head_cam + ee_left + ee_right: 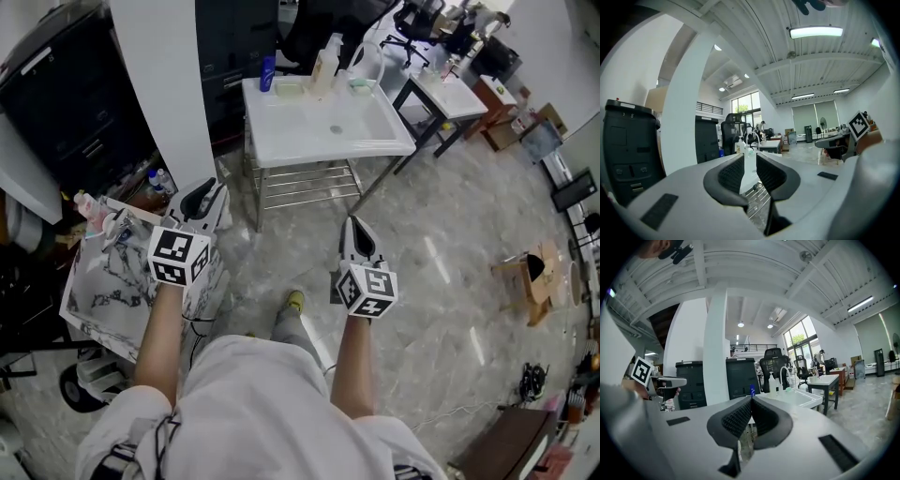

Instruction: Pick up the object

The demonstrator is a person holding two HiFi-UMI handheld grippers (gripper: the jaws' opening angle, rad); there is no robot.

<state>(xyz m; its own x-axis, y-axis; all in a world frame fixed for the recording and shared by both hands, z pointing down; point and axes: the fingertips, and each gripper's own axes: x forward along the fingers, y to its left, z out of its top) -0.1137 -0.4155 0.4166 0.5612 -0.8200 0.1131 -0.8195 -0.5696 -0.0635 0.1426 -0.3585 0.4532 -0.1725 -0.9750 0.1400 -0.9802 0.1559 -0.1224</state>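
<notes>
1. A white sink table [319, 150] stood on the grey floor [441, 234], in front of the person [262, 403].
2. A white bottle [326, 66] and a small blue bottle [268, 73] stood on the back edge of the sink table. A white tap [370, 58] stood at the right end of that back edge.
3. I could not tell which thing was the one to pick up. The bottles on the sink table were well apart from both grippers.
4. The left gripper [202, 194] was up in the air, in front of the sink table and off its left front corner. Its jaws were a little way apart, with nothing between them. Only the far-off sink table showed through the gap.
5. The right gripper [353, 225] was up in the air too, in front of the right half of the sink table. Its jaws were pressed together at the tips and held nothing.
6. A big white pillar [164, 84] stood just left of the sink table, with black cabinets [75, 103] further left.
7. A black office chair [773, 363] stood behind the sink table.
8. A cardboard box [525, 281] lay on the floor, well to the right of the sink table.
</notes>
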